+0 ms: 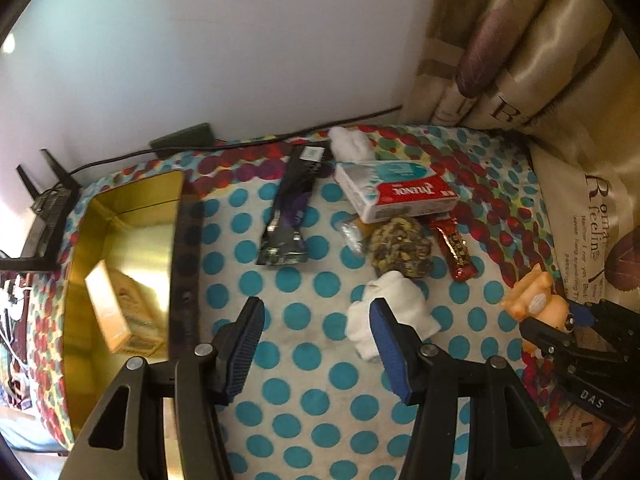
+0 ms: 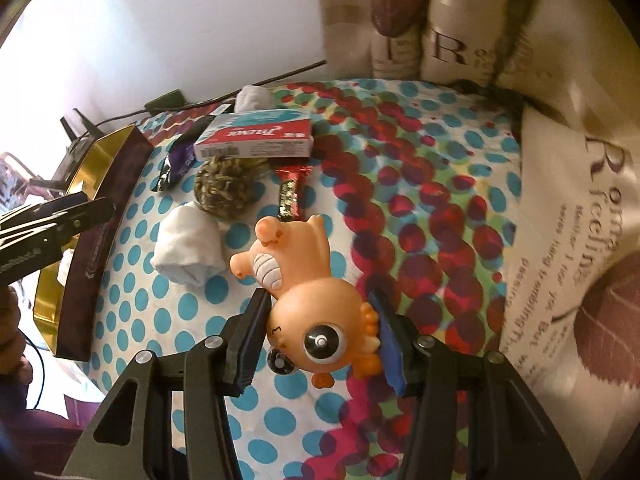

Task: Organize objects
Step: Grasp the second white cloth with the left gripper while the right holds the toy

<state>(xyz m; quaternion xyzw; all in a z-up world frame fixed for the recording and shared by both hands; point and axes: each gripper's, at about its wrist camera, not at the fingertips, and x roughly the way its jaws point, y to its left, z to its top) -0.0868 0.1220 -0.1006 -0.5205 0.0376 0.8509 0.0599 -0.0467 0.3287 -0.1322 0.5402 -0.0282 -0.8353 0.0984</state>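
**Meanwhile, an orange toy sits in the right gripper**

Right now the right gripper [image 2: 320, 344] is clamped on the round head of an orange rubber cartoon toy with big eyes [image 2: 296, 280], one pad pressed to each side, the toy's body sticking out past the fingertips over the bed covered in a teal- and red-dotted cloth [image 2: 420, 208]. The left gripper [image 1: 316, 344] stands partly open with nothing between its pads, poised above the dotted cloth just beside a rolled white sock [image 1: 384, 316].

Toward the wall lies a cluster of things: a red-and-white cardboard box [image 1: 396, 192], a dark purple foil packet [image 1: 288, 216], a mottled green-brown ball [image 1: 400, 250], a red-wrapped snack bar [image 1: 456, 252] and a second white sock [image 1: 350, 142]. At the bed's left edge stands a gold-lined rectangular tin [image 1: 120, 200] holding a small yellow carton [image 1: 120, 312]. A printed beige pillow [image 2: 568, 216] lies along the bed's right edge.
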